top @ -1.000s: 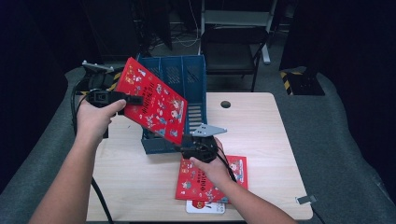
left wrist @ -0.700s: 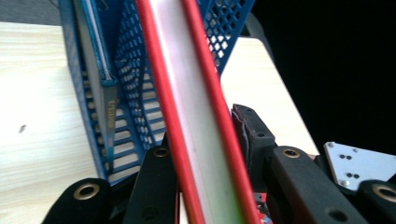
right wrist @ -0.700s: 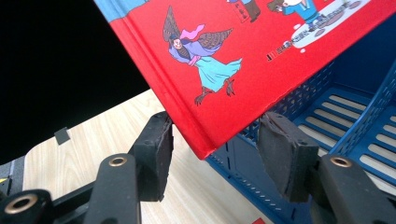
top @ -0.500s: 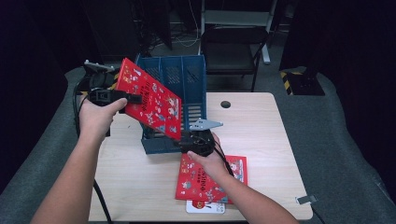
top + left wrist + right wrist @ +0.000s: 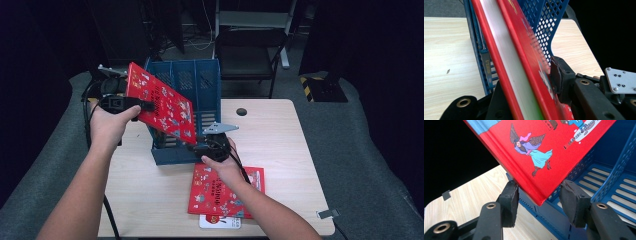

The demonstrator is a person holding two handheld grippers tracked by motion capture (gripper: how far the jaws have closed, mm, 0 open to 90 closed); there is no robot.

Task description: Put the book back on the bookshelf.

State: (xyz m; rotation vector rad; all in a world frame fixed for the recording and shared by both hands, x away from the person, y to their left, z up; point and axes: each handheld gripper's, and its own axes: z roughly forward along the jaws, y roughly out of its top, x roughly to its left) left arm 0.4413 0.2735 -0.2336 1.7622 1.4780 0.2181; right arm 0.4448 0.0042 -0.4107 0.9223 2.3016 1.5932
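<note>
Red picture book (image 5: 162,106) tilted over the blue file rack (image 5: 192,90), pinched at its upper edge by left gripper (image 5: 145,106), jaws just easing wider. Right gripper (image 5: 537,195) has crept to the lower corner, jaws just narrowing around it, pads apart. Handover looks likely.

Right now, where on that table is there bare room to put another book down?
Bare wood lies right of the blue file rack, around the round hole, and left of the red book lying flat. The middle is crowded: the held red book and both grippers.
</note>
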